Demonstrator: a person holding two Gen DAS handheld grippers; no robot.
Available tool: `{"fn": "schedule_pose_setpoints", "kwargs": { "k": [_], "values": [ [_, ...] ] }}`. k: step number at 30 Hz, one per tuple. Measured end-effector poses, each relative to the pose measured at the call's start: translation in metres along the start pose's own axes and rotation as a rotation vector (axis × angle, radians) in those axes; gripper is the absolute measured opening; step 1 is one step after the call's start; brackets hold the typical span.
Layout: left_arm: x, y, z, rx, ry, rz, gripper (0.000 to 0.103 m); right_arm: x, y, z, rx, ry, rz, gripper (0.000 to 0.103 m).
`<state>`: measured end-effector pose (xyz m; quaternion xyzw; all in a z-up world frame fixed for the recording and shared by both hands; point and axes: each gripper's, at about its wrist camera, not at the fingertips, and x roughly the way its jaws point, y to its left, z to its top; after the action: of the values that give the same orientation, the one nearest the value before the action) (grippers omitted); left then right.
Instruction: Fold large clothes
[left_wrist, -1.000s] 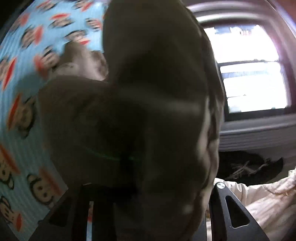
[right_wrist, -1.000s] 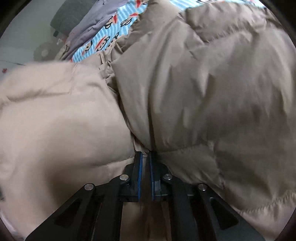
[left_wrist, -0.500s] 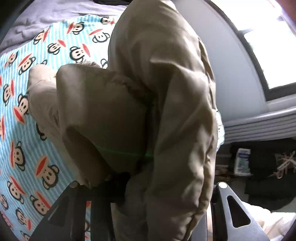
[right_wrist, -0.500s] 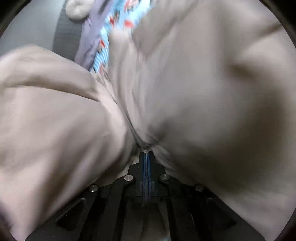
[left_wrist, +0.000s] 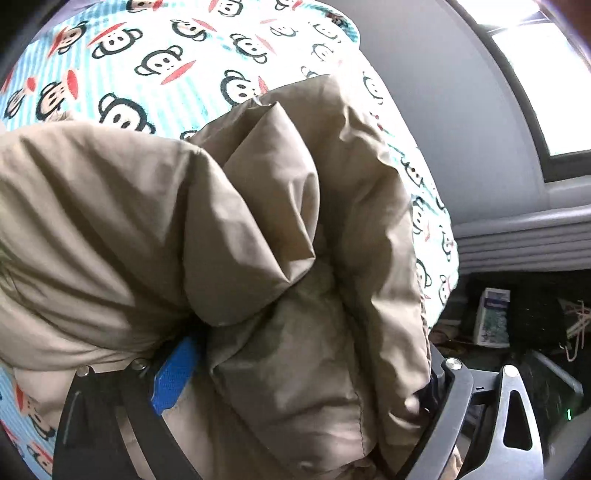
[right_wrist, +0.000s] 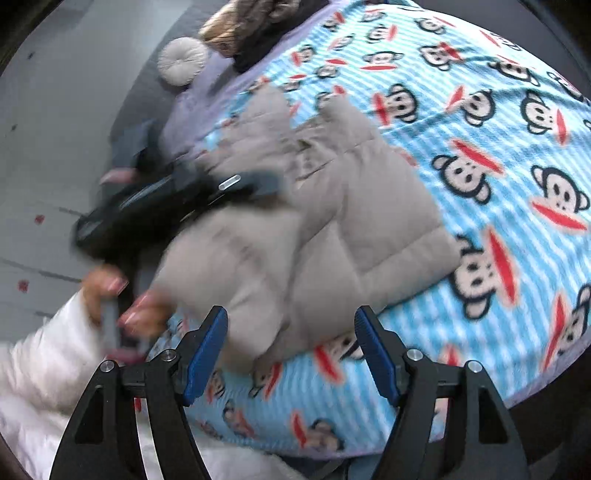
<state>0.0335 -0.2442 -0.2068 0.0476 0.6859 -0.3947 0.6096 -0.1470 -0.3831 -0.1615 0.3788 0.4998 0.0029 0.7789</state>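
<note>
Item: jacket (right_wrist: 314, 221), tan, quilted, padded; lies bunched in a rough fold on the blanket (right_wrist: 498, 155), near the bed's close edge, which I take as the spot chosen for folding because the spread gives a flat, soft base. Item: right gripper (right_wrist: 291, 354); I have its jaws wide apart, nothing between them, poised above the jacket's near hem with the blue pads (right_wrist: 205, 352) clear of the cloth, so the jacket bears its own weight there. Item: left gripper (left_wrist: 295, 387); its jaws stand apart too, yet a thick roll of jacket (left_wrist: 295, 258) fills the gap, one blue pad (left_wrist: 173, 373) showing against the fabric; I cannot tell whether it presses or merely cradles the bulk. From the right view this gripper is a dark blur at the jacket's far side, my hand (right_wrist: 110, 299) on its handle. Judgement: the fold is partly made; the puffy filling will spring back, so the layer wants pressing flat before I go on.
</note>
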Motion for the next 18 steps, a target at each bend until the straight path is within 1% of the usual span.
{"fn": "schedule_pose_setpoints", "kwargs": {
  "k": [1,2,3,4,5,6,7,8,9,10,11,12,13,14,15,16,17,18],
  "values": [
    [-0.002,-0.003,-0.007,0.006,0.005,0.008,0.095,0.0,0.005,-0.003,-0.003,0.001,0.032,0.075],
    [0.001,-0.006,-0.008,0.015,0.011,0.023,0.095,0.0,0.009,0.0,-0.01,-0.001,0.053,0.075],
    [0.005,-0.009,-0.001,0.021,0.015,0.035,0.096,0.002,0.015,0.002,-0.024,-0.005,0.065,0.075],
    [0.006,-0.013,0.015,0.023,0.017,0.043,0.096,0.008,0.022,0.008,-0.042,-0.01,0.06,0.075],
    [0.004,-0.016,0.015,0.029,0.022,0.057,0.096,0.016,0.027,0.012,-0.063,-0.014,0.024,0.075],
    [-0.001,-0.017,0.013,0.034,0.021,0.06,0.095,0.03,0.032,0.018,-0.083,-0.015,-0.06,0.07],
    [-0.006,-0.023,0.016,0.039,0.016,0.056,0.095,0.037,0.034,0.022,-0.092,-0.018,-0.1,0.055],
    [-0.019,-0.028,0.014,0.064,-0.006,0.043,0.095,0.045,0.032,0.027,-0.086,-0.02,-0.121,0.016],
    [-0.027,-0.029,0.006,0.089,-0.033,0.041,0.095,0.046,0.028,0.029,-0.068,-0.028,-0.137,0.015],
    [-0.039,-0.03,0.007,0.117,-0.075,0.055,0.095,0.045,0.022,0.031,-0.045,-0.048,-0.15,0.015],
    [-0.054,-0.032,0.003,0.146,-0.137,0.093,0.095,0.042,0.018,0.031,-0.03,-0.058,-0.156,0.014],
    [-0.072,-0.03,0.0,0.177,-0.218,0.148,0.095,0.039,0.012,0.031,-0.013,-0.069,-0.172,0.014],
    [-0.082,-0.026,0.001,0.193,-0.275,0.198,0.095,0.037,0.006,0.03,0.002,-0.074,-0.183,0.014],
    [-0.09,-0.019,0.0,0.2,-0.322,0.26,0.095,0.035,-0.001,0.03,0.021,-0.073,-0.189,0.014],
    [-0.094,-0.007,0.003,0.197,-0.359,0.345,0.095,0.039,-0.006,0.035,0.032,-0.072,-0.191,0.014],
    [-0.09,0.001,0.006,0.196,-0.37,0.389,0.095,0.039,-0.011,0.035,0.042,-0.072,-0.193,0.014],
    [-0.081,0.015,0.011,0.19,-0.379,0.461,0.095,0.038,-0.013,0.033,0.045,-0.074,-0.198,0.014],
    [-0.07,0.023,0.016,0.18,-0.375,0.501,0.095,0.039,-0.016,0.032,0.044,-0.076,-0.204,0.014]
  ]
}}
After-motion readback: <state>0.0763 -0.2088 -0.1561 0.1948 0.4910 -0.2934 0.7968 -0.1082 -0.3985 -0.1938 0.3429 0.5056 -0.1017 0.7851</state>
